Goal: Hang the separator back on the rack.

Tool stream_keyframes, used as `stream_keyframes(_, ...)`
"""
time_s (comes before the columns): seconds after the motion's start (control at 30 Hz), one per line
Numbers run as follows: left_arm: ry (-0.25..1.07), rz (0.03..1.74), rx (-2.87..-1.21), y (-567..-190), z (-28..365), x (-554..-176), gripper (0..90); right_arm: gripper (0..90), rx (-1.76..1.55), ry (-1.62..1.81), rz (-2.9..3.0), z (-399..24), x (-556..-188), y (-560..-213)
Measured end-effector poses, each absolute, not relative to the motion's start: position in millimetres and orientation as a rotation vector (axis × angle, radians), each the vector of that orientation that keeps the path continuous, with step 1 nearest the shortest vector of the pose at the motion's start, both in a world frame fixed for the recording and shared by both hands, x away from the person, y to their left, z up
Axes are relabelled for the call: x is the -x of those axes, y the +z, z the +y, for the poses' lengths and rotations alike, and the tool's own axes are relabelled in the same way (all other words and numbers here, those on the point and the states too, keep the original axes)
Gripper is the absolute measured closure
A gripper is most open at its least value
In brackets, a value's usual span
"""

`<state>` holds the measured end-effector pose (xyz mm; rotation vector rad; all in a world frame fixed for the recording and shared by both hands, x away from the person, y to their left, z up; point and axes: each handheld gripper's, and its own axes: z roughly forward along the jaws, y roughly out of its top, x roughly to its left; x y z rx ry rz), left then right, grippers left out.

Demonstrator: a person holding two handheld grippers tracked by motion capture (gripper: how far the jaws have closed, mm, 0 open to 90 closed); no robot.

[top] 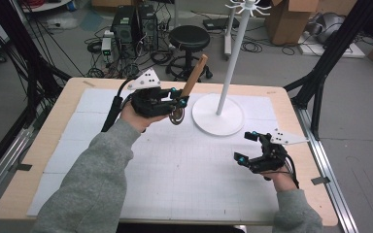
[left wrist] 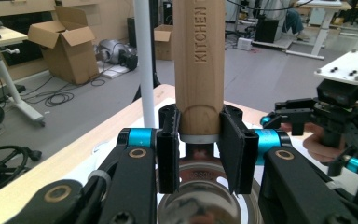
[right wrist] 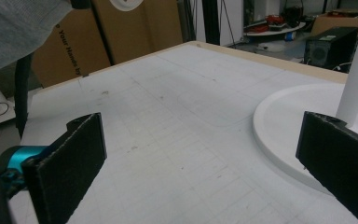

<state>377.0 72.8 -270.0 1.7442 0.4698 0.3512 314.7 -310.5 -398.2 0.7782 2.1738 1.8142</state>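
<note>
Left gripper (top: pixel 179 103) fingers pinch the wooden-handled strainer (top: pixel 192 77); right gripper (top: pixel 248 147) fingers spread, empty.

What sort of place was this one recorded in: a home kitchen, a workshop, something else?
Most likely a lab or office workspace, not a kitchen. Computer towers and loose cables sit on the floor behind the table, cardboard boxes stand about, and desks fill the background.

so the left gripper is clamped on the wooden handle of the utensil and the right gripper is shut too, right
Not quite. The left gripper is clamped on the wooden handle, but the right gripper is open: the right gripper view shows its jaws wide apart with only the table between them.
</note>
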Motion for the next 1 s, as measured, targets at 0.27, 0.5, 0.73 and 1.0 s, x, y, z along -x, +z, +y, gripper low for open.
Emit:
stream_keyframes(0.27, 0.344, 0.458, -1.729, -268, 73, -389, 69.4, 0.7, -0.783, 1.822, 2.171, -311, -315, -398)
stream_keyframes(0.5, 0.345, 0.446, -1.735, -265, 69, -396, 69.4, 0.7, -0.784, 1.817, 2.177, -310, -315, -399)
stream_keyframes(0.73, 0.349, 0.441, -1.73, -261, 65, -404, 69.4, 0.7, -0.783, 1.818, 2.172, -311, -316, -399)
stream_keyframes(1.0, 0.357, 0.455, -1.735, -258, 58, -413, 69.4, 0.7, -0.786, 1.82, 2.172, -311, -316, -399)
